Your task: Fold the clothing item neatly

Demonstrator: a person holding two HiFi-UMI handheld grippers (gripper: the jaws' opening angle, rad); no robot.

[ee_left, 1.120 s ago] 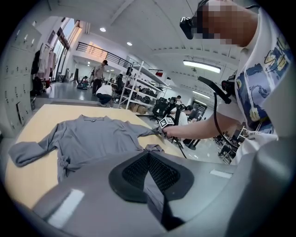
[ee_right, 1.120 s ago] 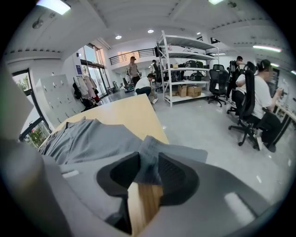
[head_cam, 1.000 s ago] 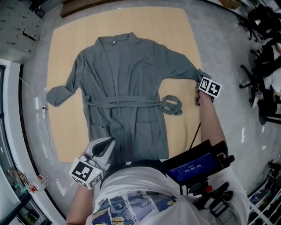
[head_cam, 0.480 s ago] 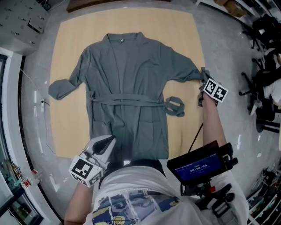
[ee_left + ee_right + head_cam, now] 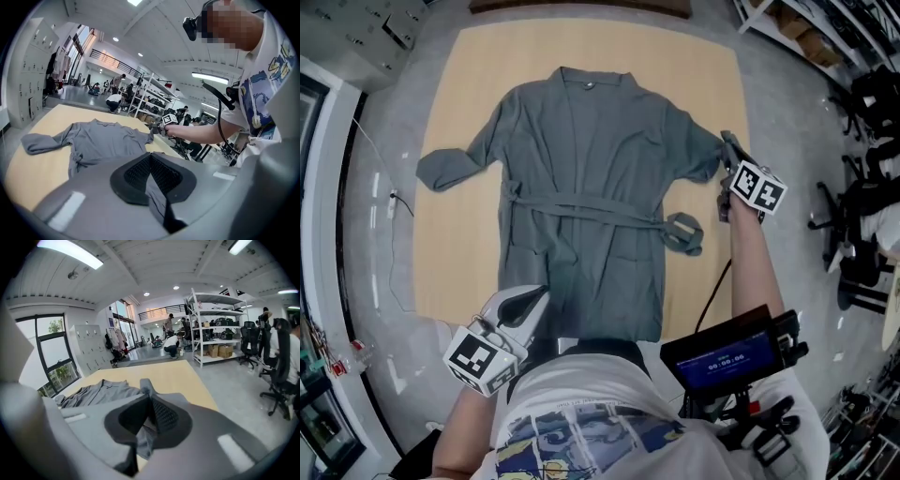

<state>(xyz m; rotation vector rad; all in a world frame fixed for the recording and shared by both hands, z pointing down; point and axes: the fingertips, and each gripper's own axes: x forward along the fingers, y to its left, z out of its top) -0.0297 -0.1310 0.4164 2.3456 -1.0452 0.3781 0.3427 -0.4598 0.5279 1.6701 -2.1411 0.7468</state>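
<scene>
A grey robe [image 5: 581, 187] lies spread on a tan mat [image 5: 712, 84], collar at 12 o'clock. The right gripper [image 5: 727, 142] pinches its 3 o'clock sleeve [image 5: 698, 155] and the left gripper [image 5: 536, 298] clamps the 6 o'clock hem [image 5: 600, 330], apparently anchoring it for a sleeve fold.

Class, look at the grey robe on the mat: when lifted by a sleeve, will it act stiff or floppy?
Probably floppy: the robe lies flat with soft creases, and its sleeve crumples between the jaws of the right gripper. It is likely light, since a small pinch holds it. The loose belt end may trail.
</scene>
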